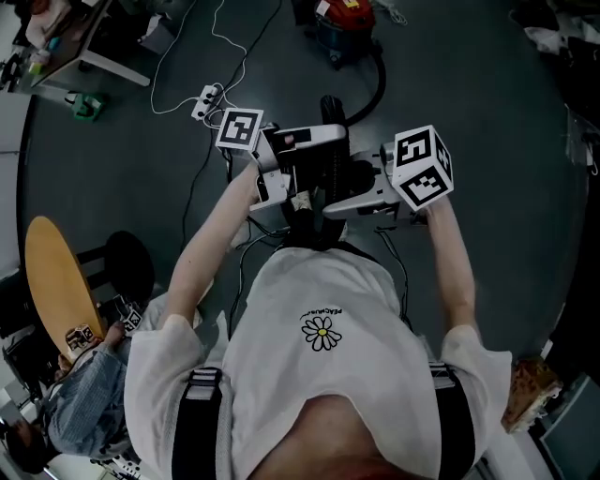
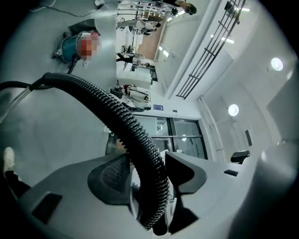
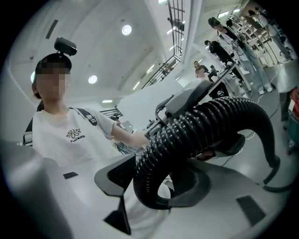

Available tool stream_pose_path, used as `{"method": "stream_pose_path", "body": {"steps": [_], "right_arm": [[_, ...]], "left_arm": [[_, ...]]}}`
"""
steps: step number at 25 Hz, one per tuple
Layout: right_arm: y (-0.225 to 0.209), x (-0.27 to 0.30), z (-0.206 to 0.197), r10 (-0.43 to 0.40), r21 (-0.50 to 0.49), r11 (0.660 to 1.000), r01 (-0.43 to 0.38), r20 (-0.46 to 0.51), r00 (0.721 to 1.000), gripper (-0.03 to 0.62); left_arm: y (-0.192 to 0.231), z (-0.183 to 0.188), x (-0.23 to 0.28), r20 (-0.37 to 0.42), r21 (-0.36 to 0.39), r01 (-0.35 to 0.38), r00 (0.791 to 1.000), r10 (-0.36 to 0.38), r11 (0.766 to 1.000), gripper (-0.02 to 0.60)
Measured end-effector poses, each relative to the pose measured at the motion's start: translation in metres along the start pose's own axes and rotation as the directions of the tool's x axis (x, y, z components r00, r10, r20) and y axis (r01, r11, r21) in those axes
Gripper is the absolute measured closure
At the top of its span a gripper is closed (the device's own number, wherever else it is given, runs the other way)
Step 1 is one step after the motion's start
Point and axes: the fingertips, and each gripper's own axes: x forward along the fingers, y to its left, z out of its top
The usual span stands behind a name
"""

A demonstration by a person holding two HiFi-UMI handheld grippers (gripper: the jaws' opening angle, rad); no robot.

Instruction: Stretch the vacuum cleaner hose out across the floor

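A: Vacuum cleaner hose (image 2: 133, 133): where is it, and what has hold of it?

B: It is lifted off the floor (image 1: 469, 122) in front of the person's chest. The left claw (image 2: 145, 156) is clamped across its ribbed length. The right claw (image 3: 159, 179) is clenched on it too, and the two claws sit just beside each other.

A: Why so close together?

B: My guess is that with both grips near one spot, drawing the claws apart would pull out the slack. The stretch of hose by the claws is bent into a tight arc, so nothing is laid out yet.

A: Does the head view show that bend?

B: Barely. There the claws and their marker cubes cover it. The right gripper view looks back at the person and shows the arc plainly. The head view gives the layout instead: the canister (image 1: 342, 21) stands ahead on the floor, and the hose curves from it toward the claws. The left gripper view adds the hose running off to a smooth cuff (image 2: 46, 80).
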Motion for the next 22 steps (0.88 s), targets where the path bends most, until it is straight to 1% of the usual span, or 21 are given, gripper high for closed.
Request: {"method": "stream_pose_path", "body": {"steps": [2,4,6,7,8,9,10,11,12,13,14,15,16,17,18,20,21,22], "right_arm": [[-0.005,-0.001,-0.004,-0.017,0.035,0.999,0.017,-0.011,1.0,0.375],[-0.011,0.002,-0.005,-0.027,0.085,0.996,0.026,0.014,1.0,0.375],[-0.013,0.006,-0.006,-0.022,0.124,0.992,0.009,0.106,0.994,0.375],[-0.011,0.004,-0.006,-0.011,0.152,0.988,-0.017,0.183,0.983,0.375],[-0.01,-0.004,-0.006,0.001,0.194,0.979,-0.059,0.286,0.958,0.375],[-0.012,-0.02,-0.004,0.004,0.252,0.961,-0.118,0.412,0.911,0.375],[-0.017,-0.045,-0.003,-0.013,0.315,0.93,-0.19,0.545,0.838,0.375],[-0.029,-0.073,-0.004,-0.057,0.376,0.888,-0.265,0.661,0.748,0.375],[-0.046,-0.099,-0.008,-0.122,0.431,0.841,-0.327,0.74,0.661,0.375],[-0.067,-0.119,-0.015,-0.197,0.484,0.796,-0.364,0.775,0.6,0.375],[-0.089,-0.131,-0.022,-0.265,0.537,0.753,-0.381,0.777,0.572,0.375],[-0.108,-0.135,-0.025,-0.312,0.584,0.71,-0.394,0.763,0.566,0.375],[-0.122,-0.135,-0.022,-0.337,0.618,0.667,-0.417,0.749,0.571,0.375],[-0.133,-0.132,-0.015,-0.34,0.638,0.626,-0.449,0.741,0.579,0.375],[-0.138,-0.128,-0.005,-0.329,0.65,0.593,-0.475,0.735,0.593,0.375],[-0.14,-0.12,0.011,-0.289,0.672,0.547,-0.499,0.711,0.641,0.375],[-0.137,-0.117,0.016,-0.263,0.678,0.528,-0.512,0.704,0.66,0.374],[-0.132,-0.115,0.02,-0.236,0.677,0.51,-0.531,0.703,0.671,0.373]], "left_arm": [[0.0,0.0,0.007,0.006,0.051,-0.017,1.0,0.017,0.999,0.365],[0.0,0.0,0.008,0.027,0.11,-0.014,1.0,0.011,0.994,0.365],[0.0,-0.004,0.002,0.036,0.145,0.013,0.999,-0.018,0.989,0.365],[-0.001,-0.011,-0.001,0.021,0.164,0.025,0.999,-0.029,0.986,0.365],[-0.003,-0.021,-0.003,-0.007,0.186,0.033,0.999,-0.032,0.982,0.365],[-0.005,-0.032,-0.005,-0.042,0.21,0.038,0.999,-0.03,0.977,0.365],[-0.006,-0.044,-0.008,-0.073,0.234,0.042,0.997,-0.025,0.971,0.365],[-0.006,-0.054,-0.011,-0.098,0.258,0.046,0.995,-0.021,0.965,0.365],[-0.007,-0.062,-0.012,-0.12,0.285,0.052,0.993,-0.018,0.957,0.365],[-0.009,-0.07,-0.012,-0.143,0.317,0.058,0.99,-0.013,0.947,0.365],[-0.011,-0.08,-0.01,-0.174,0.355,0.064,0.985,-0.001,0.933,0.365],[-0.014,-0.089,-0.007,-0.21,0.397,0.071,0.978,0.016,0.915,0.365],[-0.017,-0.099,-0.002,-0.245,0.437,0.08,0.969,0.033,0.896,0.365],[-0.02,-0.108,0.003,-0.271,0.47,0.091,0.961,0.045,0.878,0.365],[-0.024,-0.116,0.007,-0.287,0.497,0.103,0.956,0.052,0.861,0.365],[-0.029,-0.129,0.013,-0.297,0.547,0.117,0.953,0.061,0.829,0.365],[-0.032,-0.134,0.014,-0.3,0.57,0.121,0.951,0.069,0.813,0.365],[-0.034,-0.138,0.015,-0.308,0.588,0.127,0.948,0.076,0.799,0.365]]}}
